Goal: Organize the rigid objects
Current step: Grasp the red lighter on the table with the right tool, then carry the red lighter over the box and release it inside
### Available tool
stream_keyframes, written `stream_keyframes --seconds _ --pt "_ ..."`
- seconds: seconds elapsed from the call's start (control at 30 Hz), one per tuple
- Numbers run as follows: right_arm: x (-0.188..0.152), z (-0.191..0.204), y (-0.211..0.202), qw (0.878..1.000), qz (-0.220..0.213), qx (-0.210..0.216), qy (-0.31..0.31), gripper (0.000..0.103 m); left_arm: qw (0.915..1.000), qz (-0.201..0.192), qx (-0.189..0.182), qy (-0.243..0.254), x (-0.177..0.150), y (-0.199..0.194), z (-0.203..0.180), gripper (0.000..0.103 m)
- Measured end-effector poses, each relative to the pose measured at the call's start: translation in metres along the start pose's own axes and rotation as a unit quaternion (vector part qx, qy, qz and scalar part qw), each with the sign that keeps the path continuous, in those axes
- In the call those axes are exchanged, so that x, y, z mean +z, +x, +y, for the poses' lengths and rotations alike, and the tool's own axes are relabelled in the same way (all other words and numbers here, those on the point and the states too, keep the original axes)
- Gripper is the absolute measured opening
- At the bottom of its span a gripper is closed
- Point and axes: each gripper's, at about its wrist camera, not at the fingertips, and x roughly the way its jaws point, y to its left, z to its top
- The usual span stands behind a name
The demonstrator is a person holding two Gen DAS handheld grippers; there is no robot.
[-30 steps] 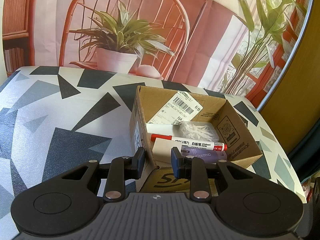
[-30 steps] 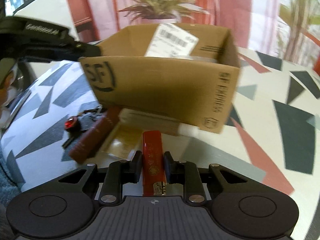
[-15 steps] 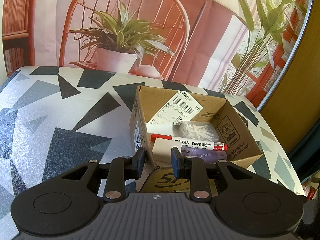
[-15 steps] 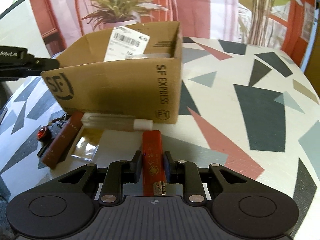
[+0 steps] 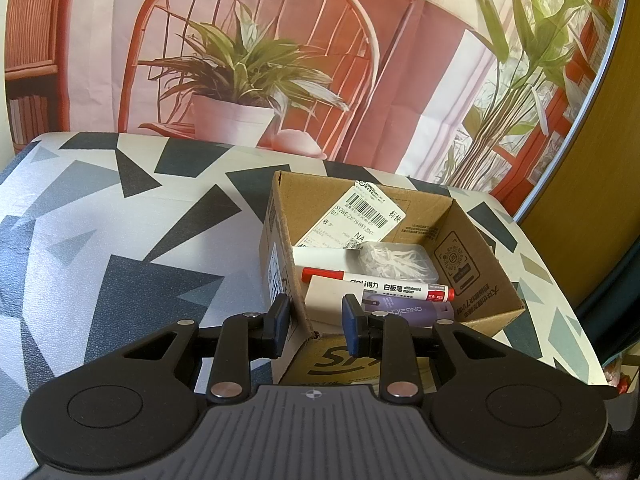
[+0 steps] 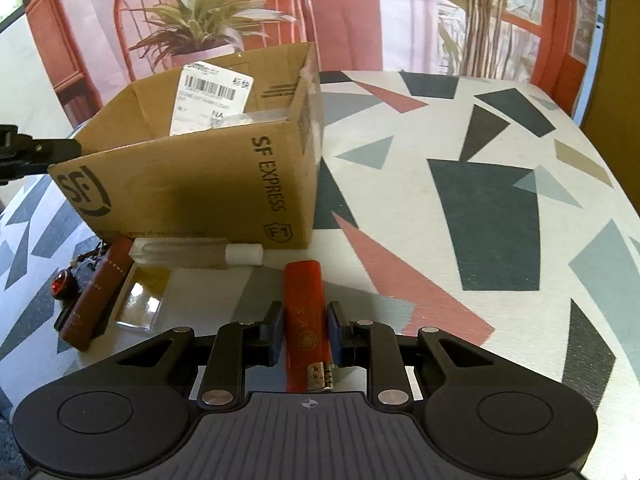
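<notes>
An open cardboard box (image 5: pixel 460 256) stands on the patterned table. It holds a red-capped whiteboard marker (image 5: pixel 380 286), a purple tube (image 5: pixel 404 312), a clear case of white bits (image 5: pixel 394 258) and a white card (image 5: pixel 332 300). My left gripper (image 5: pixel 314 320) is shut on the box's near corner wall, one pad outside and one inside. In the right wrist view my right gripper (image 6: pixel 304 332) is shut on a red lighter (image 6: pixel 304 304), in front of the box (image 6: pixel 192 184) and just off the tabletop. The left gripper's fingers (image 6: pixel 36 152) show at that box's left corner.
Against the box's front lie a glass bottle with a white cap (image 6: pixel 192 254), a brown tube (image 6: pixel 98 296), a clear flat case (image 6: pixel 140 300) and a key ring with a red bead (image 6: pixel 60 286). The table's curved edge (image 6: pixel 600 148) runs along the right. A printed backdrop stands behind.
My right gripper has rolled and shifted sideways with the lighter held, so the box now sits further left and further off in its view. The left gripper and box have not moved.
</notes>
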Motion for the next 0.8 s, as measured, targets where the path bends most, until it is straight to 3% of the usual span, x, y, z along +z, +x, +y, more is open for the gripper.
stream_keyframes --seconds 0.4,0.8 --pt "0.004 -0.021 -0.003 0.999 -0.002 -0.023 0.028 0.021 1.0000 0.000 0.000 0.000 -0.001 0.000 0.000 0.030" --pt "0.027 -0.050 -0.030 0.996 -0.059 -0.030 0.063 0.021 1.0000 0.000 0.000 0.001 0.000 0.000 0.000 0.030"
